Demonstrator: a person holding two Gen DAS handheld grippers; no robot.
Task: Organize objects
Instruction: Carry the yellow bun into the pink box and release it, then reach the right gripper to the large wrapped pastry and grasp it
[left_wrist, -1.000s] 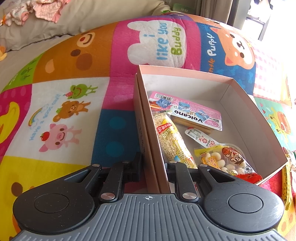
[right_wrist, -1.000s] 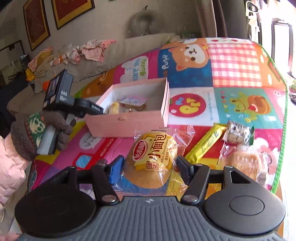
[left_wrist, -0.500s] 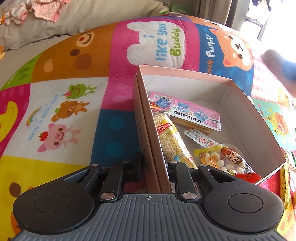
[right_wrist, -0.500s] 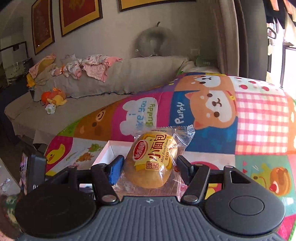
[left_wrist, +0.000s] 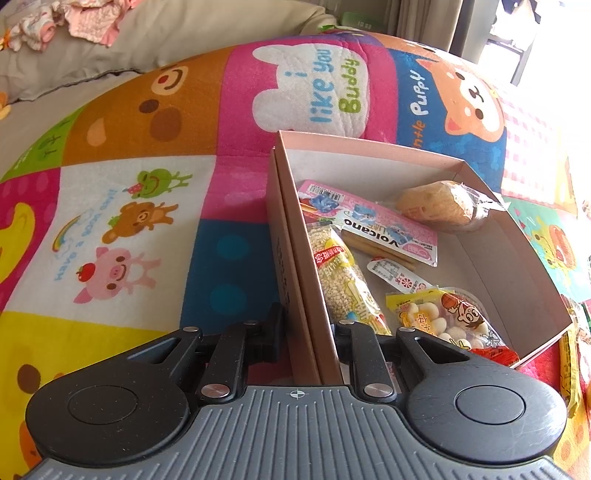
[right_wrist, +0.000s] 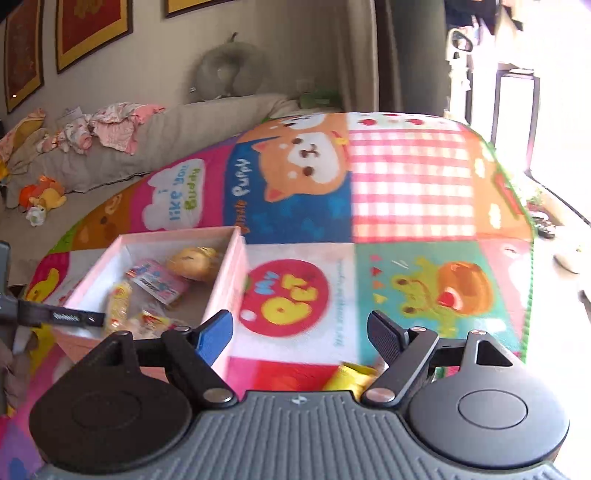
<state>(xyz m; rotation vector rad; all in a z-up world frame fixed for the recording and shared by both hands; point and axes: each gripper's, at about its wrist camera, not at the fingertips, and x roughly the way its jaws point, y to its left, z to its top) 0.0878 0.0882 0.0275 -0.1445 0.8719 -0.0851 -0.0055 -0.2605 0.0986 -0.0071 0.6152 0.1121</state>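
A pink cardboard box (left_wrist: 491, 254) (right_wrist: 221, 295) lies open on the cartoon play mat. My left gripper (left_wrist: 308, 332) is shut on its near left wall. Inside lie a wrapped bread roll (left_wrist: 439, 205) (right_wrist: 194, 262) at the far end, a pink Volcano packet (left_wrist: 373, 227), a puffed-rice bar (left_wrist: 345, 273), a small candy stick (left_wrist: 399, 277) and a bag of little biscuits (left_wrist: 447, 321). My right gripper (right_wrist: 301, 330) hangs to the right of the box with its jaws opening and nothing between them. A yellow packet (right_wrist: 351, 376) lies just under it.
The play mat (right_wrist: 406, 206) spreads wide to the right of the box. More snack packets (left_wrist: 570, 365) lie at the right edge in the left wrist view. A grey sofa (right_wrist: 110, 166) with clothes and toys runs behind. Bright glass doors stand at the far right.
The bread roll has left my right gripper and now lies in the box's far end. That gripper has opened and swung right, away from over the box. The left gripper has stayed put.
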